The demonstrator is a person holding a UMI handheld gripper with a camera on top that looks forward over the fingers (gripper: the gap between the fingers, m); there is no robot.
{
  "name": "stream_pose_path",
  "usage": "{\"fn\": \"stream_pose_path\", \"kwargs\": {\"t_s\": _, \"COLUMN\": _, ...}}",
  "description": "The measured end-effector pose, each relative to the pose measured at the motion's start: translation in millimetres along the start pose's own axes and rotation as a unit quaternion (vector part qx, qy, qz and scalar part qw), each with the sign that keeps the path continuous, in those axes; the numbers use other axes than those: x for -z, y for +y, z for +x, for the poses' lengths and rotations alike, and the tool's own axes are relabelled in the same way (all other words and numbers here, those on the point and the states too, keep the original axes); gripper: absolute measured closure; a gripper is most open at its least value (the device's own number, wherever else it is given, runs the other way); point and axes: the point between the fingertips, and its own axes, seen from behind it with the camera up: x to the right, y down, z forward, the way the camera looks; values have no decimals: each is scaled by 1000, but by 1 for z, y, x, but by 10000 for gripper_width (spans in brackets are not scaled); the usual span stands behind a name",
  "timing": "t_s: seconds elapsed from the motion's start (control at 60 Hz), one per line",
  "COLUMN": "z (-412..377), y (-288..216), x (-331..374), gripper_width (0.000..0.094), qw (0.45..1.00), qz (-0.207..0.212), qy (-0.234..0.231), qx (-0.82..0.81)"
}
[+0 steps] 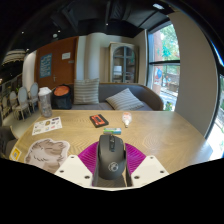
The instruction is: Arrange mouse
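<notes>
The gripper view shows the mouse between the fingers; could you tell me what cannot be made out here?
- Mouse: its near end is cut off by the view's lower edge.
- Gripper: whether its pads touch the mouse's sides is hidden by the mouse's body.
- Small dark object on the table: too small to identify.

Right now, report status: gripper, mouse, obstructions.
Gripper shut on mouse, held over wooden table. Red book and glass beyond the fingers. Nothing in between.

Couldn't make out any readable text anywhere, honestly. The papers (46, 126) on the desk (160, 135) were too small to read.
</notes>
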Motion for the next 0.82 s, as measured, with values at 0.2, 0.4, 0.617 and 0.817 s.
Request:
{"fn": "stream_pose_path", "kwargs": {"t_s": 0.2, "z": -189, "y": -16, "x": 1, "gripper_width": 551, "qw": 998, "qz": 1, "qy": -57, "qx": 39}}
{"fn": "stream_pose_path", "kwargs": {"t_s": 0.4, "z": -274, "y": 74, "x": -34, "gripper_width": 537, "qw": 992, "qz": -92, "qy": -76, "qx": 50}}
{"fn": "stream_pose_path", "kwargs": {"t_s": 0.617, "z": -274, "y": 87, "x": -38, "gripper_width": 339, "qw": 986, "qz": -94, "qy": -91, "qx": 104}}
{"fn": "stream_pose_path", "kwargs": {"t_s": 0.817, "z": -254, "y": 58, "x": 18, "gripper_width": 81, "qw": 987, "qz": -26, "qy": -139, "qx": 79}}
